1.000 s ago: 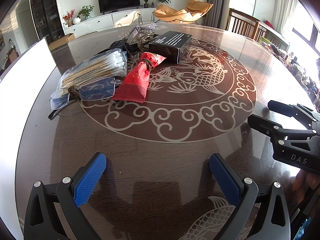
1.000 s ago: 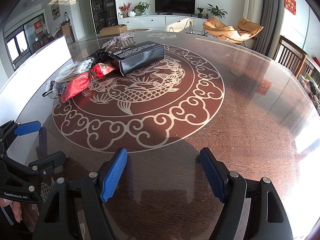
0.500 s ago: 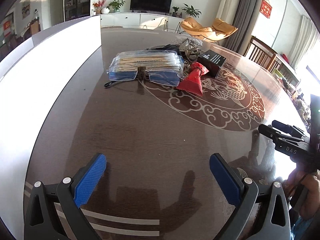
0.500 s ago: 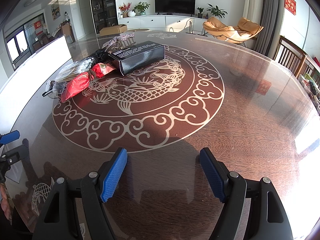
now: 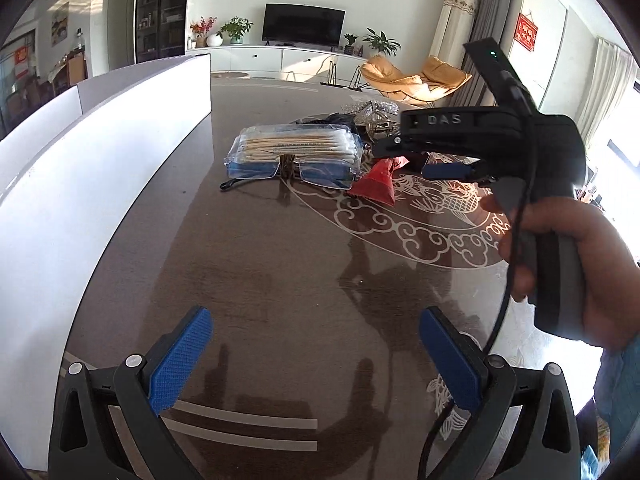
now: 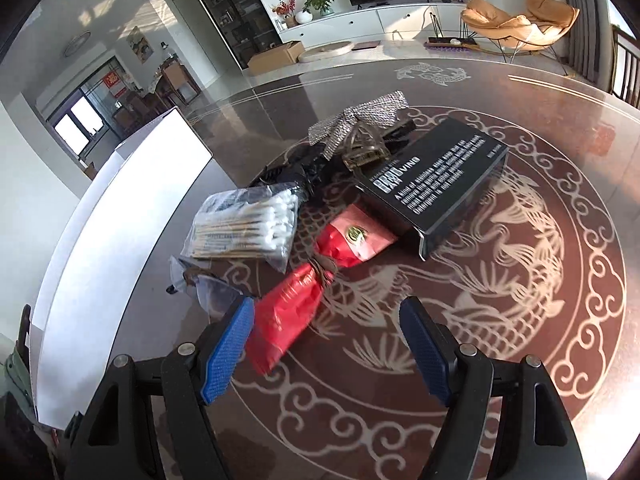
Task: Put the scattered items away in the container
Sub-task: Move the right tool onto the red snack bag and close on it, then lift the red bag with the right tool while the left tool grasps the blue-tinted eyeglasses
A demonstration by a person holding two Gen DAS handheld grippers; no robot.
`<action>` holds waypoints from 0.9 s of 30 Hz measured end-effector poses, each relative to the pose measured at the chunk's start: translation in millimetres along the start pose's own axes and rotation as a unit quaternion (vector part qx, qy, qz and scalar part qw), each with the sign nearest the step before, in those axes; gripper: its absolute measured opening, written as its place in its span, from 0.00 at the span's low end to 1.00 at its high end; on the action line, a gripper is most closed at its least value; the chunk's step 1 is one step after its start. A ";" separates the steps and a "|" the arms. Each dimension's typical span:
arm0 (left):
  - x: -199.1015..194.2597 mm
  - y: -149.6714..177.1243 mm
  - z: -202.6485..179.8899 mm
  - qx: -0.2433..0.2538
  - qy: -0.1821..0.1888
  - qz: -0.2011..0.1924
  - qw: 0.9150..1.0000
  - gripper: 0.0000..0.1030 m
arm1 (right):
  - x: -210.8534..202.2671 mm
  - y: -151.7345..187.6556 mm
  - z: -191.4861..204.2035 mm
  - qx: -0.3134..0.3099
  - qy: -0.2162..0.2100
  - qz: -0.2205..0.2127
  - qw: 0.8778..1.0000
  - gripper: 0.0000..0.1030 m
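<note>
A pile of items lies on the dark round table: a red packet, a bag of cotton swabs, glasses, a black box, a clear hair clip and a silver bow. My right gripper is open and hovers just over the near end of the red packet. In the left wrist view the right gripper reaches over the red packet, swabs and glasses. My left gripper is open and empty, well back from the pile. The white container stands at the left.
The white container wall runs along the table's left side. A hand holds the right gripper's handle at the right of the left wrist view. Chairs, a TV cabinet and plants stand beyond the table.
My right gripper has moved forward and left to the pile, over the red packet. My left gripper has swung left, bringing the white container and the right gripper into its view. Both stay open.
</note>
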State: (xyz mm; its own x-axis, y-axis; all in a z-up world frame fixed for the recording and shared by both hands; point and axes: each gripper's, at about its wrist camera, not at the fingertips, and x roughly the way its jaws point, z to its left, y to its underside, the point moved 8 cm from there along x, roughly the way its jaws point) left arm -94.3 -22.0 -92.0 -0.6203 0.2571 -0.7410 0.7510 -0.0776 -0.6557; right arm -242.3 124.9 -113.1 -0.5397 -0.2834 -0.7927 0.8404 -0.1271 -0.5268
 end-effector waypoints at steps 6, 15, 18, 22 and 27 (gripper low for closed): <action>0.0 3.0 15.2 -0.018 -0.005 0.005 1.000 1.00 | 29.3 -1.8 3.3 -0.055 0.091 0.025 0.994 0.70; 18.5 -8.9 10.8 -0.036 0.017 0.031 0.999 1.00 | -27.3 53.0 -43.2 -0.109 0.117 0.004 0.987 0.43; 24.6 -25.3 1.2 -0.047 0.021 0.028 0.998 1.00 | -50.9 73.8 -66.2 -0.103 0.124 -0.004 0.987 0.43; 40.4 -73.1 -2.5 -0.096 0.003 -0.002 0.995 1.00 | -72.5 93.3 -86.7 -0.090 0.132 -0.019 0.987 0.43; 85.4 -126.1 -3.7 -0.125 -0.078 -0.003 0.989 1.00 | -76.5 101.0 -89.3 -0.081 0.134 -0.045 0.987 0.44</action>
State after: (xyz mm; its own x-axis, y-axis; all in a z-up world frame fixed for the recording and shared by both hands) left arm -241.1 13.3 -72.1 -0.6381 0.1034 -0.7630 0.7672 0.1699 -0.6185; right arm -120.5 218.6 -133.1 -0.6228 -0.0133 -0.7823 0.7820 0.0199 -0.6229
